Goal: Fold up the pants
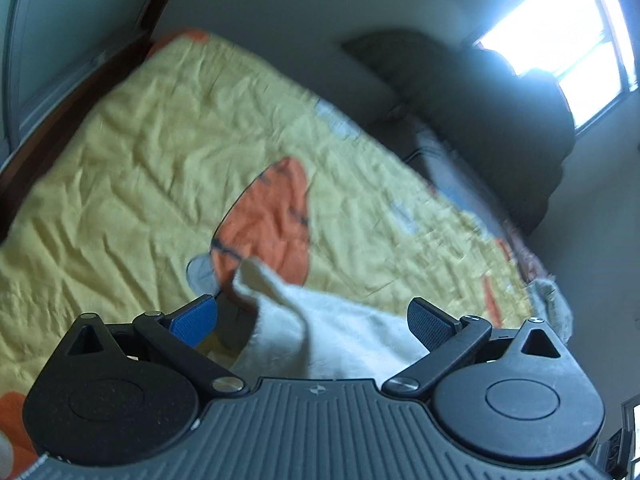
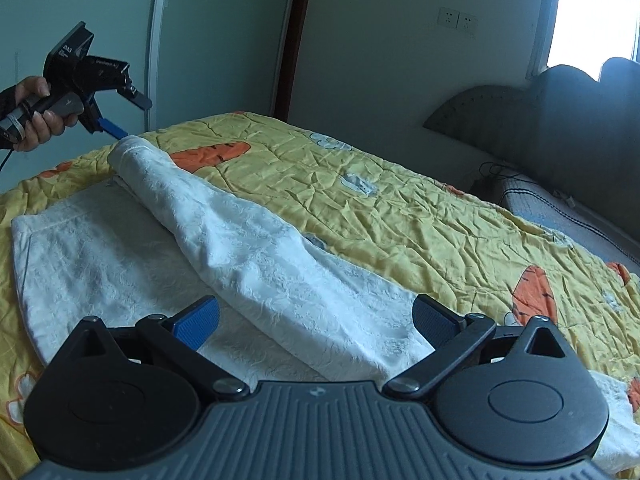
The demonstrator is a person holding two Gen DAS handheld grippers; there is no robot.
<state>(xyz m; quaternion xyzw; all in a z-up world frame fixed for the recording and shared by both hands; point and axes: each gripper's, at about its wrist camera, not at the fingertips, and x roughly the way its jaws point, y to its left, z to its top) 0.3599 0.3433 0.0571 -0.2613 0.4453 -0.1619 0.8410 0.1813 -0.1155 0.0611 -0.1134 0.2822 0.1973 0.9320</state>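
Pale green walls and a bright window (image 2: 592, 12) frame a bed covered by a crumpled yellow quilt with orange carrot prints (image 2: 400, 200), with a grey padded headboard (image 2: 560, 112) at its far end. White textured fabric pants (image 2: 120, 256) lie on the near side of the quilt, one leg spread flat and the other rolled up over it in a long ridge running away from the right wrist camera. The right tongs (image 2: 316, 318) are spread wide, their blue pads on either side of the near part of that ridge, gripping nothing. At the far end, a hand (image 2: 34, 116) holds the left tongs (image 2: 132, 118) just above the raised end of the pants; they too are spread apart. In the blurred left wrist view, the left tongs (image 1: 312, 318) are splayed wide, with a peak of the white cloth (image 1: 320, 332) rising between the pads, not pinched.
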